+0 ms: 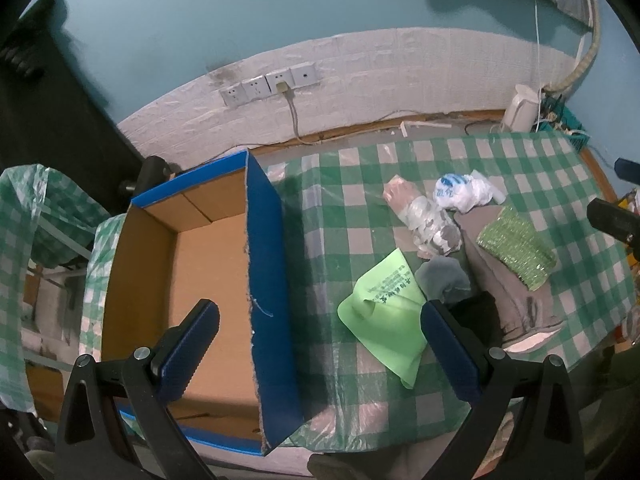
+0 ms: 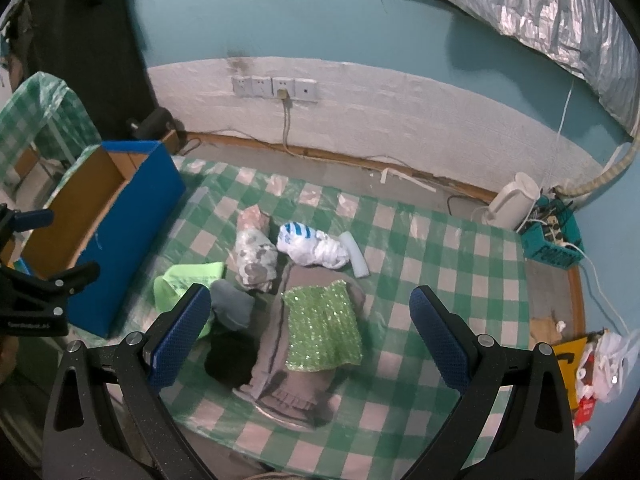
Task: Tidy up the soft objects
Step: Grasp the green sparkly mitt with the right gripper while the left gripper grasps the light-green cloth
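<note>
A pile of soft things lies on the checked tablecloth: green bubble wrap on a grey-brown cloth, a light green bag, a grey cloth, a black item, a clear wrapped bundle and a white and blue plastic bag. An open blue cardboard box stands at the table's left. My left gripper is open, over the box's right wall. My right gripper is open above the bubble wrap. The pile also shows in the left wrist view.
A white kettle and a teal basket of cables stand at the back right. Wall sockets with a plugged cable are on the white wall. A second checked surface is at far left. Bags and clutter lie on the right floor.
</note>
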`<state>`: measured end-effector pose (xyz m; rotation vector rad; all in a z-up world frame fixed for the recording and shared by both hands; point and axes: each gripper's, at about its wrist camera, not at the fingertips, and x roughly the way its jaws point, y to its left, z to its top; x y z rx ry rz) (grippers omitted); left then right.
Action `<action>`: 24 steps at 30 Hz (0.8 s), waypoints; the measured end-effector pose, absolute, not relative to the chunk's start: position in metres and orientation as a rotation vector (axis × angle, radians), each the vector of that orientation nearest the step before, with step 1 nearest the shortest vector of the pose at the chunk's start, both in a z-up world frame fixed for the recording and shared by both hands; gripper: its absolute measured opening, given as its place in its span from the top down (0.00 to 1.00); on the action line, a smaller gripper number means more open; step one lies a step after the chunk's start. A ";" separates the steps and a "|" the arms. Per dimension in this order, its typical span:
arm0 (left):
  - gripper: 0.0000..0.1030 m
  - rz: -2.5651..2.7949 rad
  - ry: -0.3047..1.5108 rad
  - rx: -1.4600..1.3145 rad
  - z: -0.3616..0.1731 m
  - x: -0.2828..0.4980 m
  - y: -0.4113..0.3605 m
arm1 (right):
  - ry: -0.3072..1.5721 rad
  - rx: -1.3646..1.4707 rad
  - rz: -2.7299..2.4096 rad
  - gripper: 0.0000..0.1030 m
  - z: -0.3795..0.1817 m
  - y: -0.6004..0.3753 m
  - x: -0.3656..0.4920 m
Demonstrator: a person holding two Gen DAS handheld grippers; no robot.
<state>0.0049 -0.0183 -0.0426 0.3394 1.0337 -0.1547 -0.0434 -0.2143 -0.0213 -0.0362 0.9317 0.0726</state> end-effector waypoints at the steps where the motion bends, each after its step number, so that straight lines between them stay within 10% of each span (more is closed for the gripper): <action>1: 0.01 -0.153 1.044 0.350 -0.048 0.006 -0.021 | 0.944 -0.038 0.071 0.04 -0.025 -0.216 -0.042; 24: 0.01 -0.192 1.199 0.404 -0.118 0.026 -0.060 | 1.204 -0.065 0.070 0.04 -0.116 -0.228 0.010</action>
